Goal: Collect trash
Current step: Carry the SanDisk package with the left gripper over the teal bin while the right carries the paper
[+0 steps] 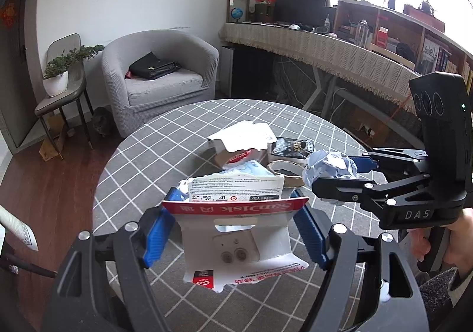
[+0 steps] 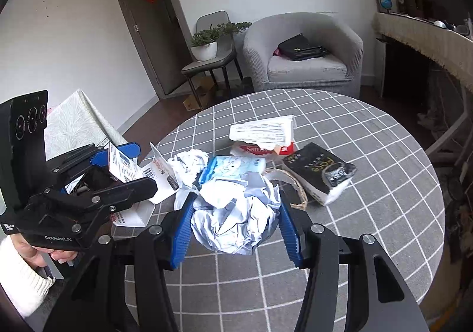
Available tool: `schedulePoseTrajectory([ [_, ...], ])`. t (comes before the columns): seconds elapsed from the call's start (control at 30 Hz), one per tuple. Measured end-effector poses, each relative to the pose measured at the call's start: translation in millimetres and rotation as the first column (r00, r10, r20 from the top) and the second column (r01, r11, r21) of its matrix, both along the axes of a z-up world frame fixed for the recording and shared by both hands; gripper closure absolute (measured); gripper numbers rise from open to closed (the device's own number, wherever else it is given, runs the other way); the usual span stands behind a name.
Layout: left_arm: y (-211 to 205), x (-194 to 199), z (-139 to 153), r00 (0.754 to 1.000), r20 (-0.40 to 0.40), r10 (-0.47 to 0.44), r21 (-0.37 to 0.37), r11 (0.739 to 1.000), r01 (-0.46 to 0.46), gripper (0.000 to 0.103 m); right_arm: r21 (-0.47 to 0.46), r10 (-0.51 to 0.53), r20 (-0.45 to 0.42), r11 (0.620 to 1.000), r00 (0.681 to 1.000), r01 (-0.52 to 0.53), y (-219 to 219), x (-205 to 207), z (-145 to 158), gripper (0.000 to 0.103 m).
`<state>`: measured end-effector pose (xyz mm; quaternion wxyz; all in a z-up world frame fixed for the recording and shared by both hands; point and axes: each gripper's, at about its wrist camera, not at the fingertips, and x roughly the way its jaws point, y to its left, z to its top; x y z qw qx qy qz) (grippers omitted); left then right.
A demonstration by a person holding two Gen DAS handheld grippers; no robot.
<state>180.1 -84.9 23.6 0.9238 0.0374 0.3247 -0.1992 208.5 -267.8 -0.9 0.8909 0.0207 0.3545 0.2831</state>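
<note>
My left gripper is shut on a torn white-and-red SanDisk card package, held above the round table; the same gripper shows at the left of the right wrist view with the package in it. My right gripper is shut on a crumpled pale-blue paper ball, which also shows at the right of the left wrist view. On the table lie a blue tissue pack, another torn SanDisk box, a black snack bag, a crumpled white paper and a tape ring.
The round table wears a grey checked cloth. Behind it stand a grey armchair with a black bag, a chair with a potted plant, and a long cloth-covered desk at the right. A hand holds each gripper's handle.
</note>
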Motion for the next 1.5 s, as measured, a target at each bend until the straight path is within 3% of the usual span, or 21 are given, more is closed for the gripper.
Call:
schedulePoseTrajectory([
  [0.57, 112, -25, -9, 0.976, -0.023, 0.218, -0.025, 0.976, -0.218, 0.025, -0.005, 0.131, 0.003, 0.991, 0.991, -0.131, 96, -10, 12, 0.049],
  [0.97, 189, -58, -52, 0.922, -0.131, 0.364, 0.01, 0.931, -0.366, 0.025, -0.037, 0.255, -0.025, 0.966, 0.967, -0.256, 177, -23, 9, 0.049],
  [1.3, 224, -73, -98, 0.872, -0.248, 0.421, 0.086, 0.906, -0.413, 0.025, -0.036, 0.34, -0.105, 0.938, 0.935, -0.345, 241, -29, -11, 0.049],
  [1.5, 242, -74, -130, 0.832, -0.354, 0.427, 0.08, 0.9, -0.428, 0.025, -0.051, 0.361, -0.152, 0.927, 0.92, -0.372, 270, -34, -26, 0.049],
])
